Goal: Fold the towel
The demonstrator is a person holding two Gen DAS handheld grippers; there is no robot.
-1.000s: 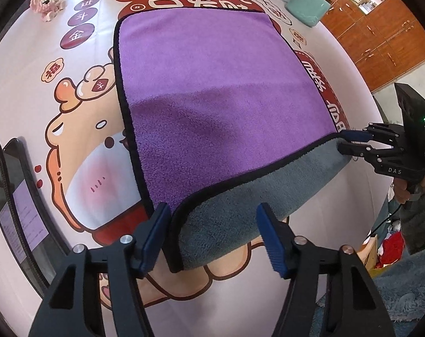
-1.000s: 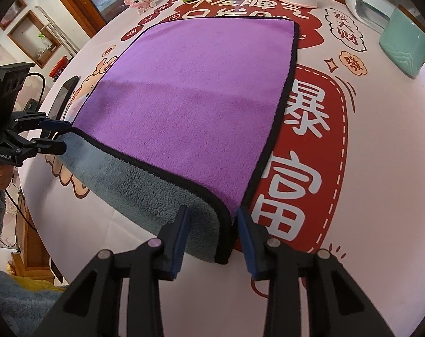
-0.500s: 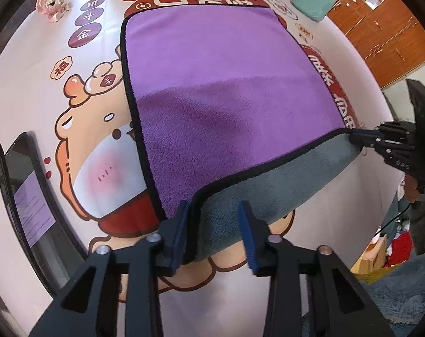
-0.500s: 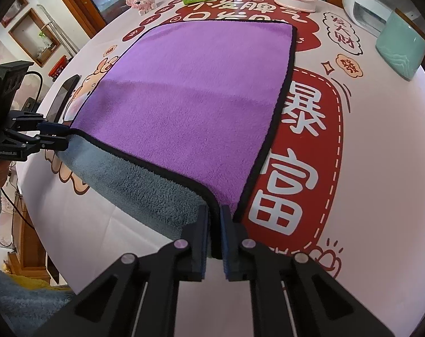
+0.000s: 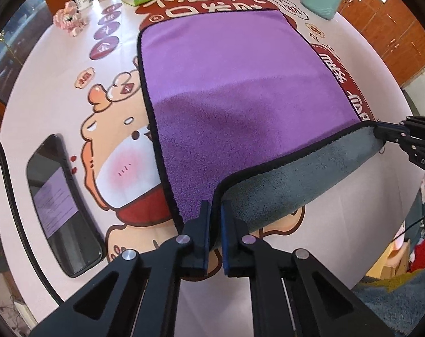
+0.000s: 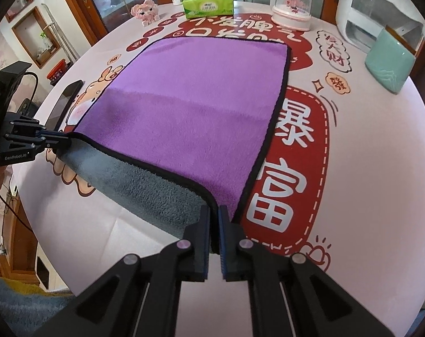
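A purple towel (image 5: 235, 90) with a black hem and grey underside lies spread on the round table; it also shows in the right wrist view (image 6: 195, 98). My left gripper (image 5: 216, 210) is shut on the towel's near left corner. My right gripper (image 6: 214, 213) is shut on the near right corner. The near edge is lifted off the table, showing the grey underside (image 5: 291, 185). The right gripper appears in the left wrist view (image 5: 381, 133), and the left gripper in the right wrist view (image 6: 63, 137).
A black phone (image 5: 61, 205) lies left of the towel. At the far edge stand a green tissue box (image 6: 208, 5), a pink toy (image 6: 145, 12), jars, a domed dish (image 6: 292, 16), a teal container (image 6: 389, 61) and a white appliance (image 6: 372, 19).
Both grippers have closed on the near corners of the towel and raised the near edge, exposing more grey underside.
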